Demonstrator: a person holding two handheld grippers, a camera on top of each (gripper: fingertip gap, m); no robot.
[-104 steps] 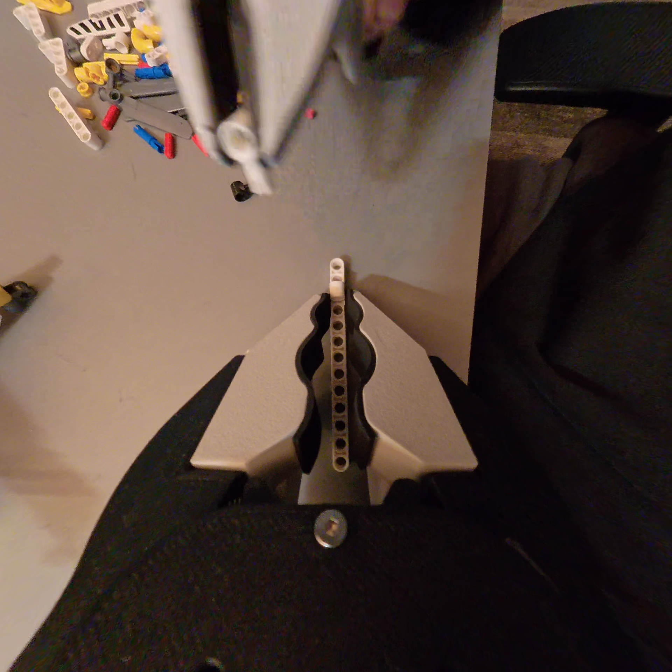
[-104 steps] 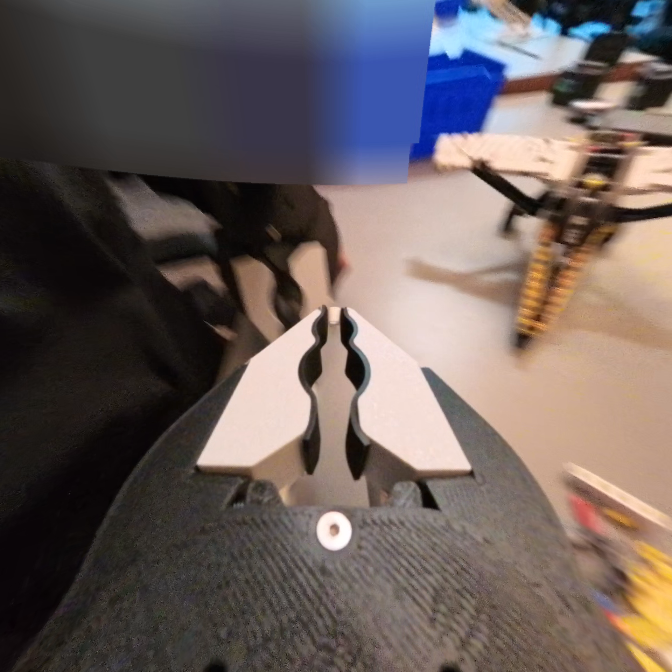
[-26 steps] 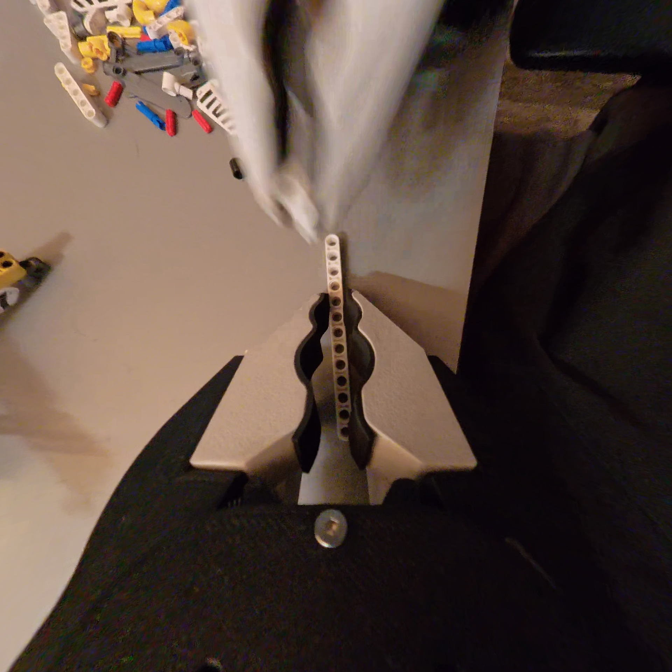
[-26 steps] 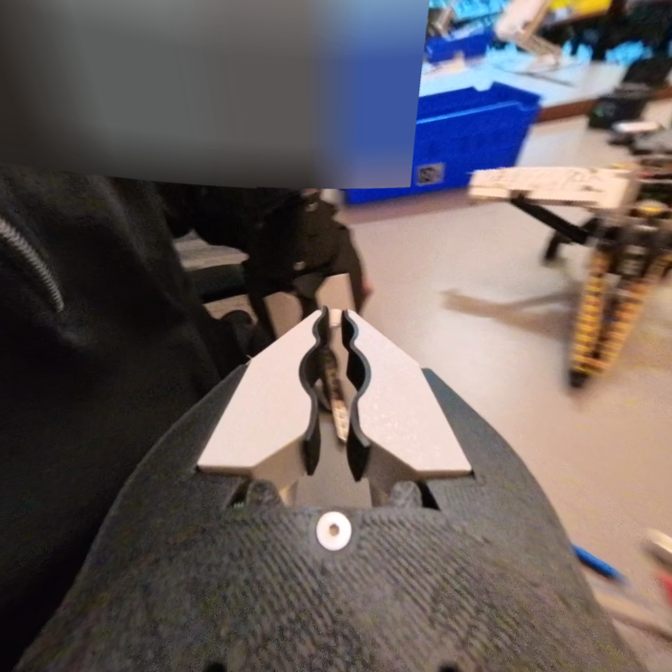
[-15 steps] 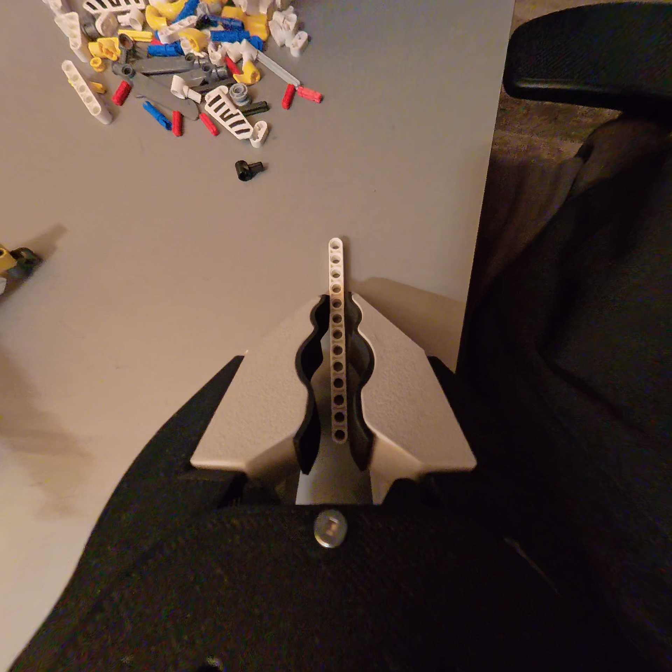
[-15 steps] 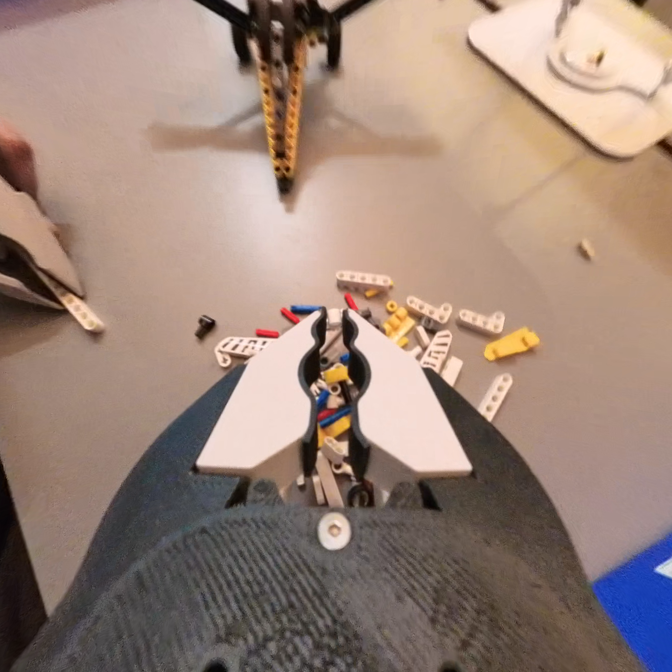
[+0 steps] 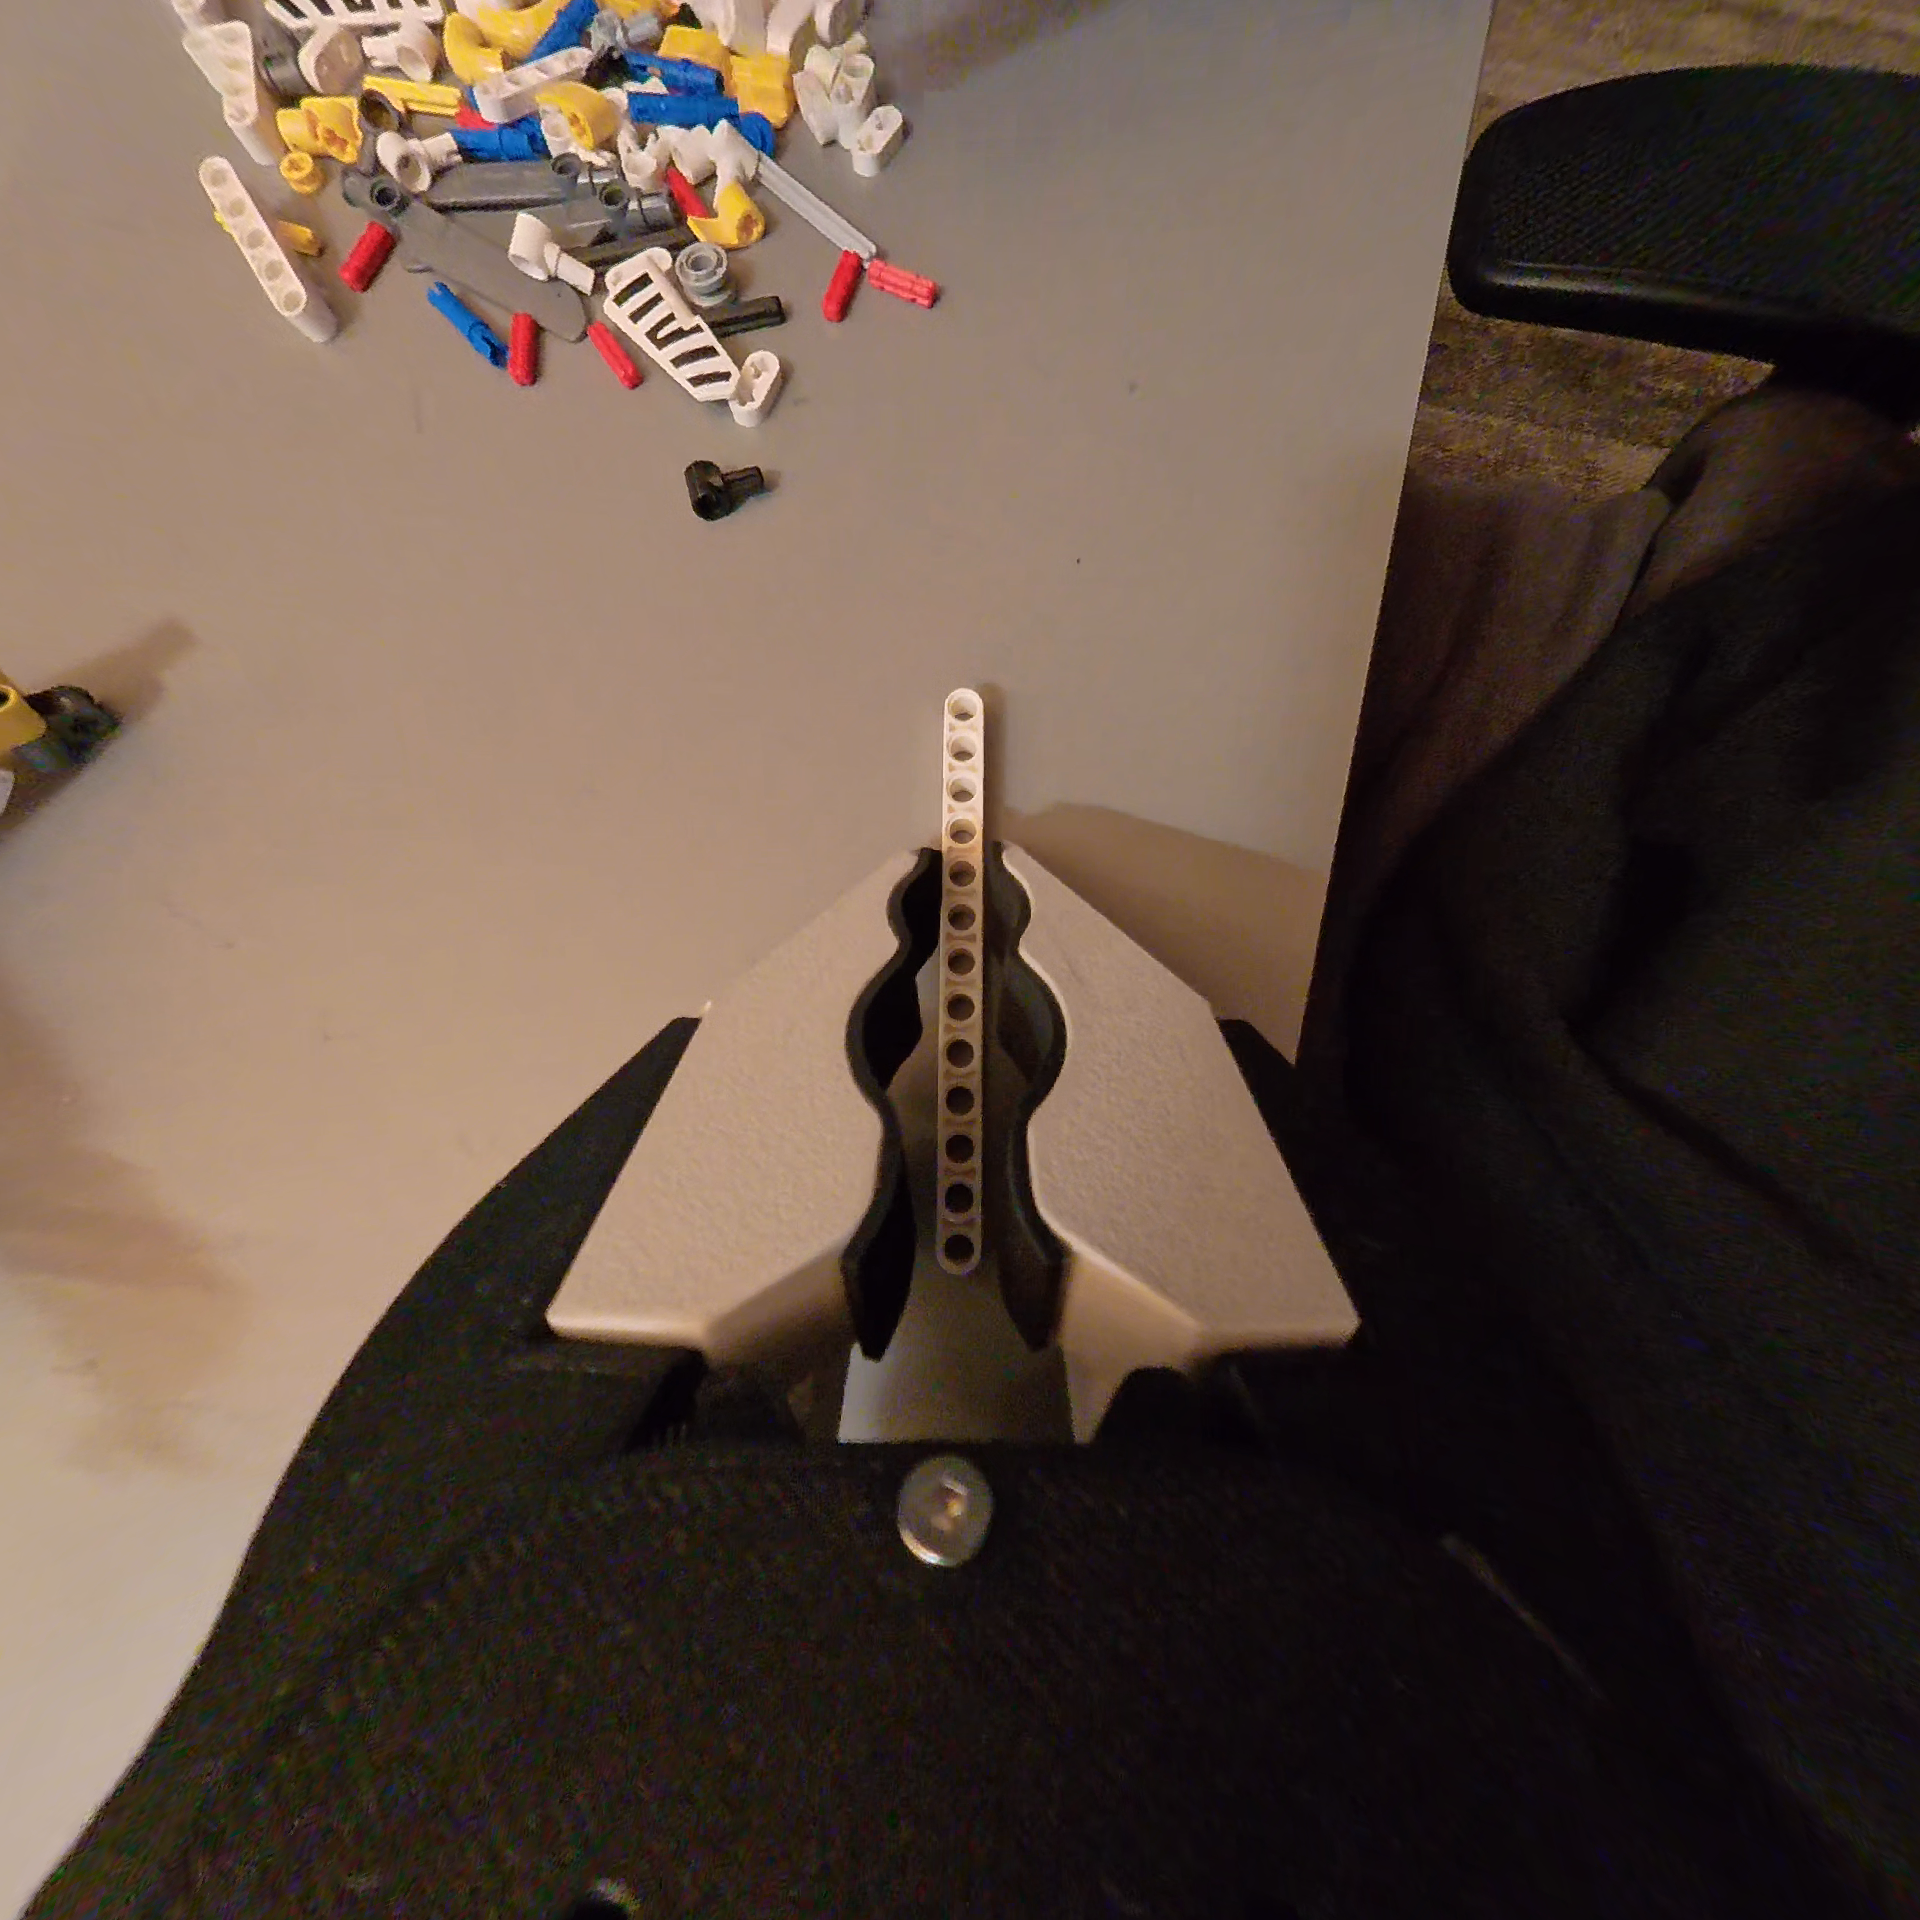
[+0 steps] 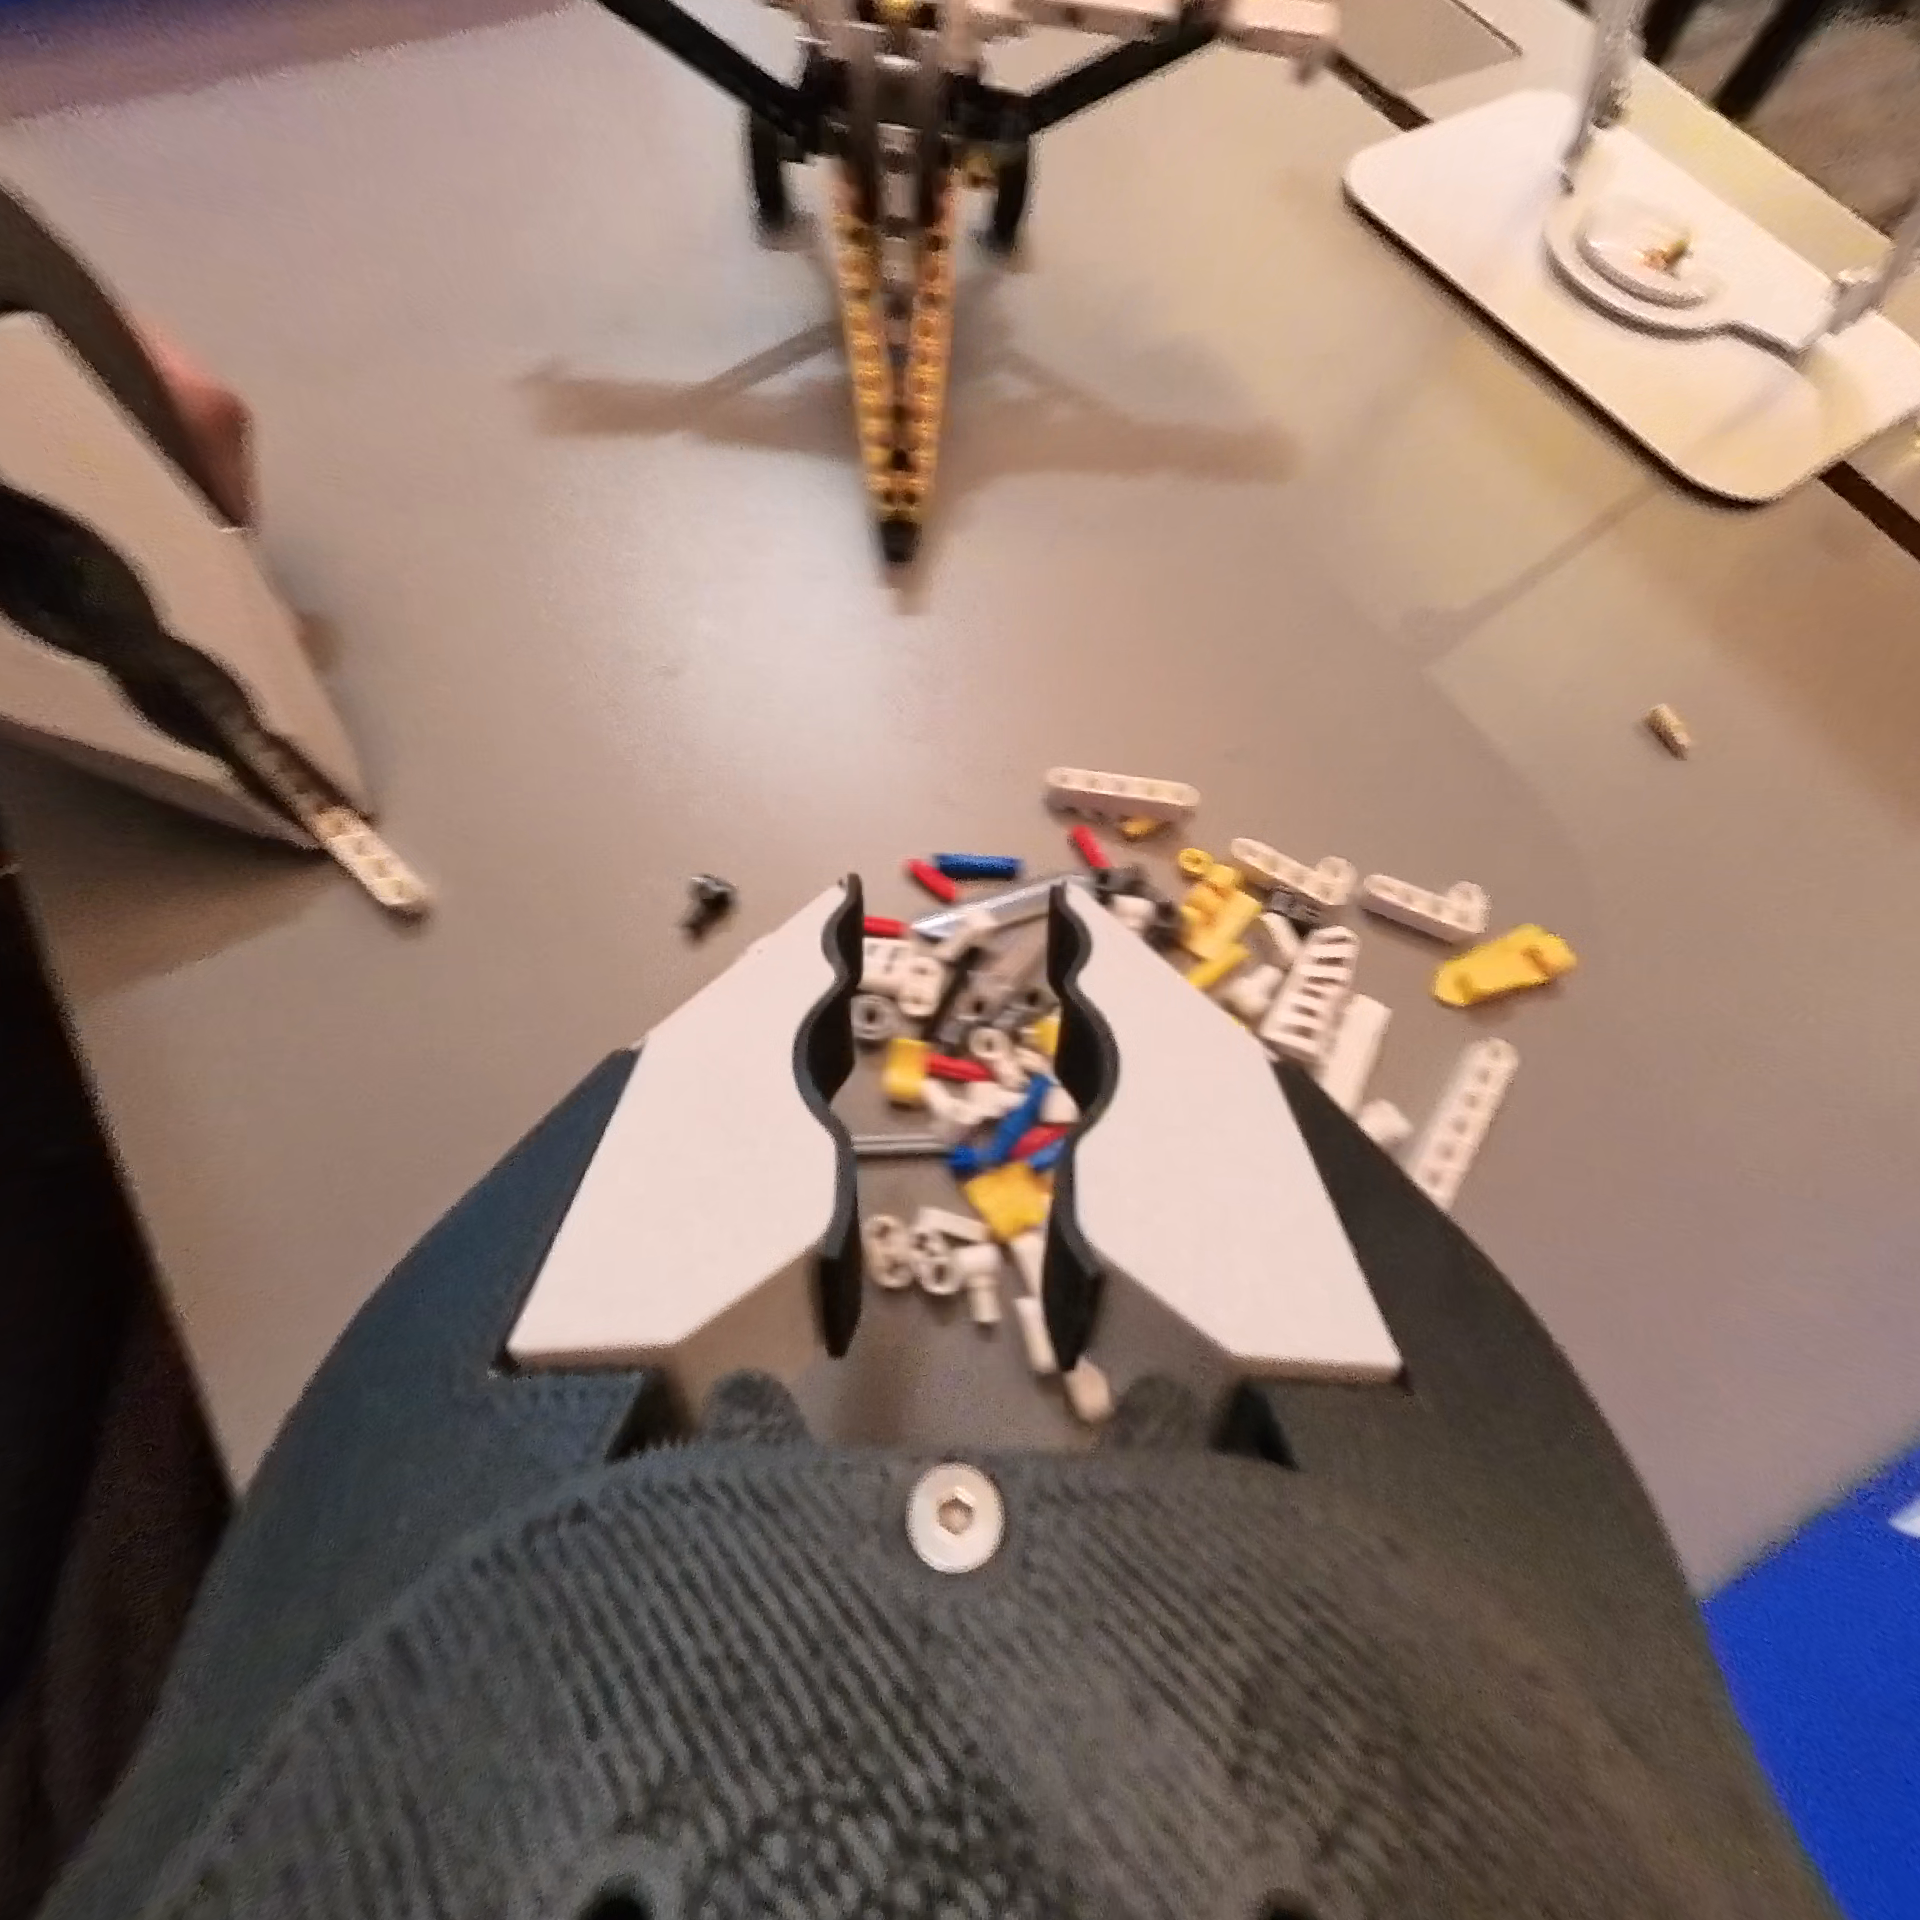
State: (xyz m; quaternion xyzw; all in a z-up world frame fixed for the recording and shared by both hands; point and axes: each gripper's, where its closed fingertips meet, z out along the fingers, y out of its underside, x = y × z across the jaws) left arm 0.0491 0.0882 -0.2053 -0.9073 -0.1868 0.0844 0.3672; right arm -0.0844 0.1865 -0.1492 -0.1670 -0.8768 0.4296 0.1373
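the right claw has swung away from the left claw, now spread empty over the loose parts pile; left claw still pinches the white holed beam.

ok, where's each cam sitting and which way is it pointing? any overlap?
Left wrist view: on the left gripper, looking down at the table edge; own fingers clamp a white holed beam.
Right wrist view: on the right gripper, open above the loose parts pile; a yellow-black model stands beyond.
Shared: pile, beam, small black connector.
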